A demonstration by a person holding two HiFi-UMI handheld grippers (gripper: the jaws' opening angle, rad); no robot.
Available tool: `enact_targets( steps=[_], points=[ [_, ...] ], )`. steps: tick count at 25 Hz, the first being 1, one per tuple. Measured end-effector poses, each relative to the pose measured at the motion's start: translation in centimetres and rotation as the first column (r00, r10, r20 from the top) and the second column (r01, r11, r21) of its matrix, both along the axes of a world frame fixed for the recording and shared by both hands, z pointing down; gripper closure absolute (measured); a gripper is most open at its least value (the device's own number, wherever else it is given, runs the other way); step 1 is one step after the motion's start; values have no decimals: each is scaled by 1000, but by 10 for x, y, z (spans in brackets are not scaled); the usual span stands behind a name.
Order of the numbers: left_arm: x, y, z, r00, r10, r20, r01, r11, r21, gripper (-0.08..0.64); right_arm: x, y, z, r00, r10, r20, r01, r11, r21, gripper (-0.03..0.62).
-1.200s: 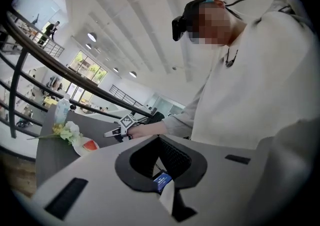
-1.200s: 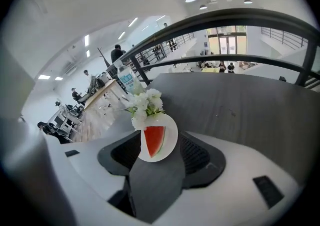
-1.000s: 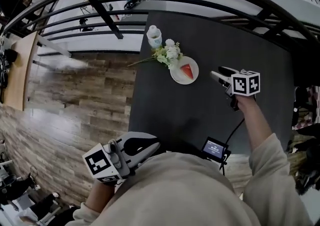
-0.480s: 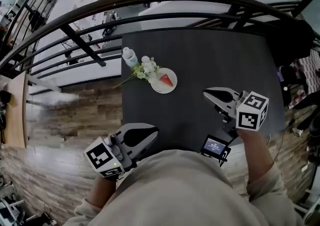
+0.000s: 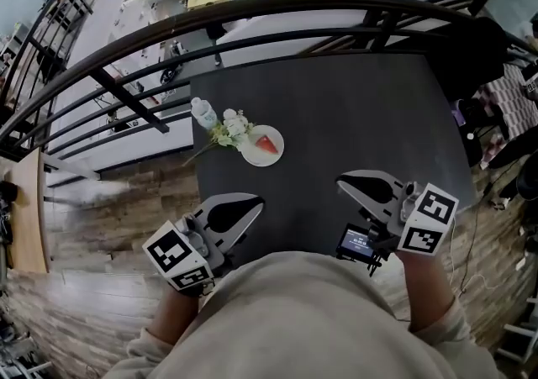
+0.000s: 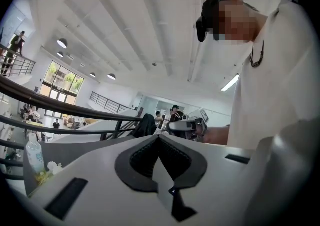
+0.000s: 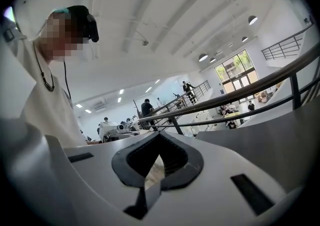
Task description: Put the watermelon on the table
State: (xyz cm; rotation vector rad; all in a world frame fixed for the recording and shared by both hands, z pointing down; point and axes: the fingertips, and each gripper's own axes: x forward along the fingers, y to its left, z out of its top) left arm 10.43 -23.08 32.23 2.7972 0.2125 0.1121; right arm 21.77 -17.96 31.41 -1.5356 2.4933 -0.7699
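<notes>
**Fruit delivered, tools at rest.** A slice of watermelon (image 5: 266,144) lies on a white plate (image 5: 250,158) close to the left edge of the dark table (image 5: 370,117), roughly midway along that edge. A sprig of white flowers (image 5: 229,128) appears to touch the plate's far-left rim, and a small bottle (image 5: 202,112) stands beyond it toward the far-left corner.

The person's two hand-held grippers hang at the table's near edge, well apart from the plate. The left gripper (image 5: 255,204) is by the near-left corner. The right gripper (image 5: 343,181) is further along the near edge, just beside a small screen device (image 5: 359,244). Each gripper's own view shows its jaws pressed together with nothing between them.

From this layout the slice looks to be already where the task wants it, so the step in hand is probably a clean finish. Doing that well means keeping both grippers at the near edge and away from the plate. The plate sits close to the left edge with the flowers against it, so a careless brush could push it toward the drop. The right gripper should also steer clear of the screen device. No fresh grasp seems needed.
</notes>
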Motion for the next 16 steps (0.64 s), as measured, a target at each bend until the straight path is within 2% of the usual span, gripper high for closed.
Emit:
enact_targets(
  steps=[6, 16],
  points=[
    [9, 2, -5, 1000, 29, -3, -29, 1000, -4, 554, 5, 7, -10, 1000, 23, -19, -23, 1000, 2, 578],
    [15, -9, 8, 1000, 25, 0, -25, 999, -20, 554, 10, 7, -8, 999, 35, -33, -35, 999, 12, 578]
  ],
)
